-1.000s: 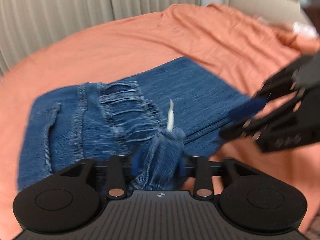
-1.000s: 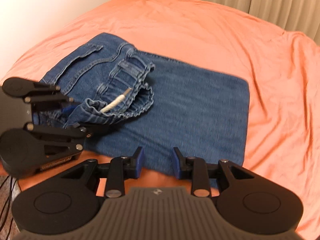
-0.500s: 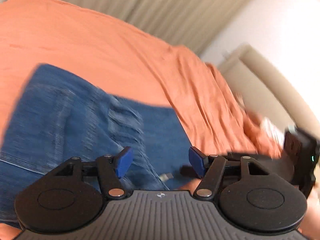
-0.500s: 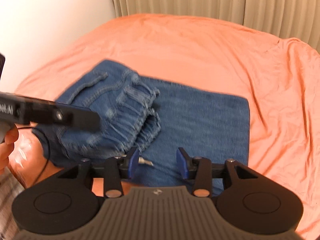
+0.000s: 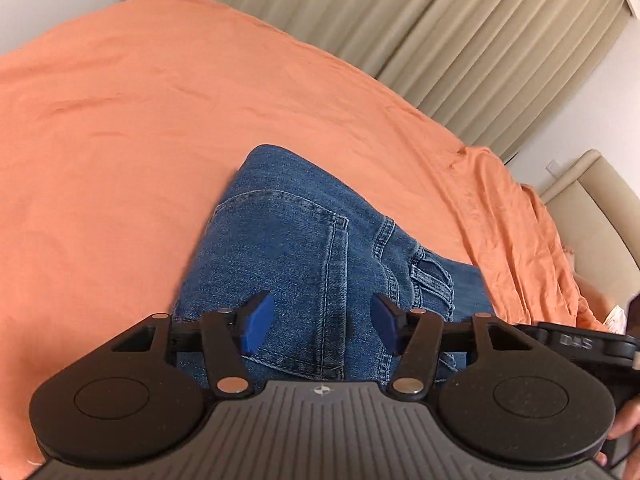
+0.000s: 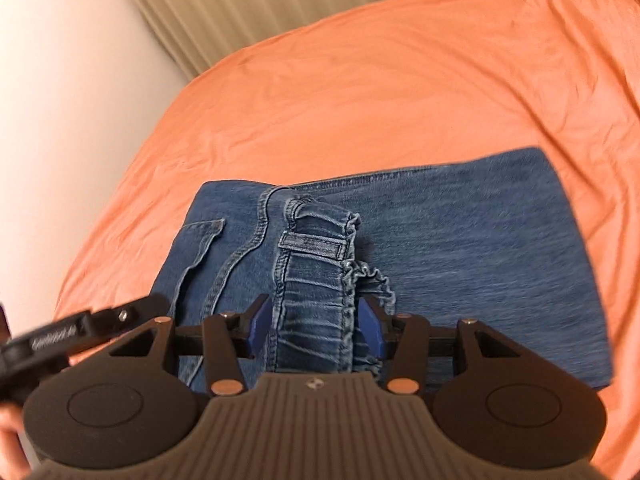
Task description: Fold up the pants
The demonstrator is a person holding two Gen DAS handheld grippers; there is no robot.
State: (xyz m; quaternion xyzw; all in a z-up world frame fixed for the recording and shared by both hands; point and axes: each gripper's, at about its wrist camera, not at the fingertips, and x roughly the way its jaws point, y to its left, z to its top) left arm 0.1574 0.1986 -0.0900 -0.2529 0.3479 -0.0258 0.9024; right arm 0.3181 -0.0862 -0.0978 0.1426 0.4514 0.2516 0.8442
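Blue denim pants [image 6: 460, 248] lie folded into a compact stack on the orange bedspread [image 6: 360, 92]. In the left wrist view the back pocket [image 5: 288, 248] faces up. My left gripper [image 5: 320, 326] is open and empty, just above the pocket. My right gripper [image 6: 314, 326] is open, with its jaws on either side of the gathered waistband [image 6: 316, 276], not closed on it. The belt loop [image 6: 310, 245] sits just beyond. The left gripper's body [image 6: 80, 332] shows at the left of the right wrist view.
Beige curtains [image 5: 460, 32] hang behind the bed. A white wall [image 6: 60, 100] borders the bed's left side. A beige headboard [image 5: 592, 216] stands at the far right. The right gripper's body [image 5: 580, 346] lies close on the right of the left wrist view.
My left gripper let go of the bunched waistband, opened and swung over the pocket. My right gripper moved forward and now straddles the waistband.
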